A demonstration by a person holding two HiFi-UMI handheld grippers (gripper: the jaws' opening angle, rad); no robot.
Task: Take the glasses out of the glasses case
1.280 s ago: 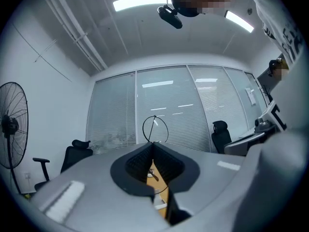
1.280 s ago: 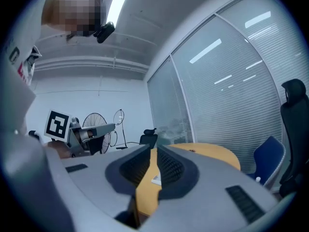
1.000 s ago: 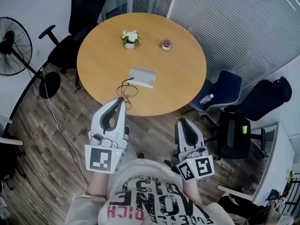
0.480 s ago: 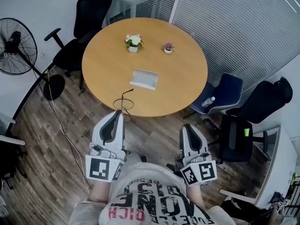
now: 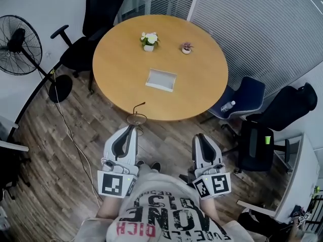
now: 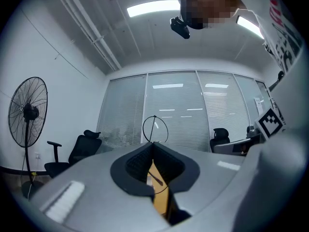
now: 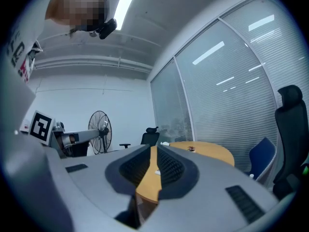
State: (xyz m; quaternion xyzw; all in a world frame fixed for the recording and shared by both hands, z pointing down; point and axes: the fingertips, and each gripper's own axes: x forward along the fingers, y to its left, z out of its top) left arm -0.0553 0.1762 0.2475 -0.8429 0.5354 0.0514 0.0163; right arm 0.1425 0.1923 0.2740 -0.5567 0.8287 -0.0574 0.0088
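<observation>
glasses out of the case, held at the desk's near edge

the left gripper (image 5: 133, 127) is closed on the thin wire glasses (image 5: 137, 118). they stick out past its tips, just off the near rim of the round wooden desk (image 5: 121, 64) and above the plank floor. in the left gripper view the jaw tips (image 6: 152, 144) meet on the frame. one round lens ring (image 6: 155, 128) stands up just above them, and a thin wire runs down through the hollow behind the tips.

the white glasses case (image 5: 161, 79) lies open near the middle of the desk, well apart from both grippers.

the right gripper (image 5: 200, 135) hangs at lower right of the head view, short of the desk rim. its own view shows the jaws (image 7: 154, 148) only a narrow slit apart, with nothing held and the desk top visible through the gap.

two small potted plants (image 5: 149, 40) (image 5: 186, 47) stand at the far side of the desk. a standing fan (image 5: 20, 45) is at upper left.
</observation>
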